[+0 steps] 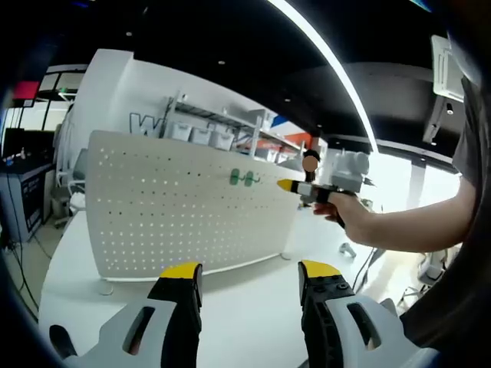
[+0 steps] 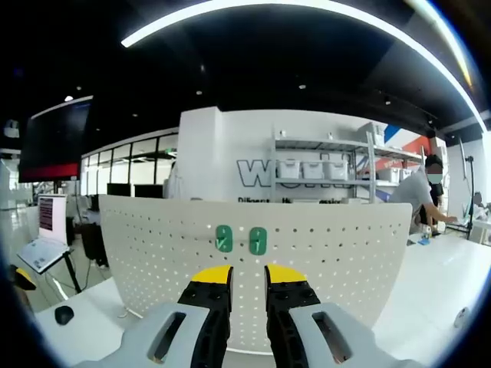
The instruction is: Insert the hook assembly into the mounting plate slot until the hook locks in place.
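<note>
At the left of the left gripper view, the white perforated pegboard panel [image 1: 192, 215] stands upright on the white table [image 1: 245, 307], curving away toward the right, with two small green plastic hooks [image 1: 244, 178] seated side by side in its holes near the top edge. In front of it the left gripper [image 1: 249, 272] points at the panel with its yellow-tipped black jaws spread wide apart and nothing between them. Further right in that view, the right gripper [image 1: 295, 186] is held up in a person's hand [image 1: 349, 211], its yellow tip close to the panel's upper right edge and just right of the green hooks; an arm runs off to the right edge. In the right gripper view, a black mouse [image 2: 64, 313] lies on the table at the far left, and the same panel [image 2: 153, 253] faces the camera with the two green hooks [image 2: 241, 239] just above the jaw tips. The right gripper [image 2: 248, 276] has its jaws drawn nearly together, a narrow gap showing between the yellow pads, and no object can be seen pinched in it. The hooks look small, light, rigid and smooth, so they would probably slip under a loose pinch; a firm hold across the flat green body, leaving the back pegs free to enter the holes, seems the sensible place to grasp. Whether either hook is fully locked cannot be told from here.
</note>
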A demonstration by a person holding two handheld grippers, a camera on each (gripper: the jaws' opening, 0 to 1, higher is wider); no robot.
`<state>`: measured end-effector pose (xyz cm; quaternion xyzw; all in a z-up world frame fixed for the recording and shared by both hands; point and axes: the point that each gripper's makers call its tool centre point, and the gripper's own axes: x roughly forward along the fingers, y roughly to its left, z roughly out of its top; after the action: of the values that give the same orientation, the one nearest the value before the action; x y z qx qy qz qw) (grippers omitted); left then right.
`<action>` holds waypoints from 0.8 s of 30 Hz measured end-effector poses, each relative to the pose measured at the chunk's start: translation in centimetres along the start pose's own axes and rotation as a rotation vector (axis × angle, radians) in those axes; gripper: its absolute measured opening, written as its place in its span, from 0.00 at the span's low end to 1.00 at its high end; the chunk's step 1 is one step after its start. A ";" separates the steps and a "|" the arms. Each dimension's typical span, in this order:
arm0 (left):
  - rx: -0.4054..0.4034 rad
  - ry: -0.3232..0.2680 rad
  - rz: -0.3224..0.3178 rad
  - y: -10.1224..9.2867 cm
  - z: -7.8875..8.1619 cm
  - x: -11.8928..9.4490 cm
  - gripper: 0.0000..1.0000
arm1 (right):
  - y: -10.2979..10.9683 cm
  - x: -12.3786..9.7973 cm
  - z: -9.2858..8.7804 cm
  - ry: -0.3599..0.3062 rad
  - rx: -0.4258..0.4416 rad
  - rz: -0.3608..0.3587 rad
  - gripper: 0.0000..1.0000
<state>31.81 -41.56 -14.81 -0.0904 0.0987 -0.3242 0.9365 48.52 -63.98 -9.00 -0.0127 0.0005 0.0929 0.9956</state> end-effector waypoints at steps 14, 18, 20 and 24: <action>0.021 -0.014 0.014 0.4 0.9 -0.5 0.52 | 2.2 -3.7 -1.8 0.035 -0.013 0.044 0.16; 0.026 -0.017 0.017 0.6 1.0 -0.6 0.52 | 3.4 -4.9 -2.2 0.039 -0.011 0.069 0.16; 0.026 -0.015 0.020 0.7 1.0 -0.7 0.52 | 4.2 -5.4 -2.4 0.044 -0.012 0.088 0.16; 0.026 -0.019 0.027 0.8 1.0 -0.8 0.52 | 5.6 -6.4 -3.1 0.057 -0.020 0.123 0.16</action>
<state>31.90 -40.36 -13.91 -0.0799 0.0869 -0.3121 0.9427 41.20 -59.76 -12.23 -0.0254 0.0289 0.1534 0.9874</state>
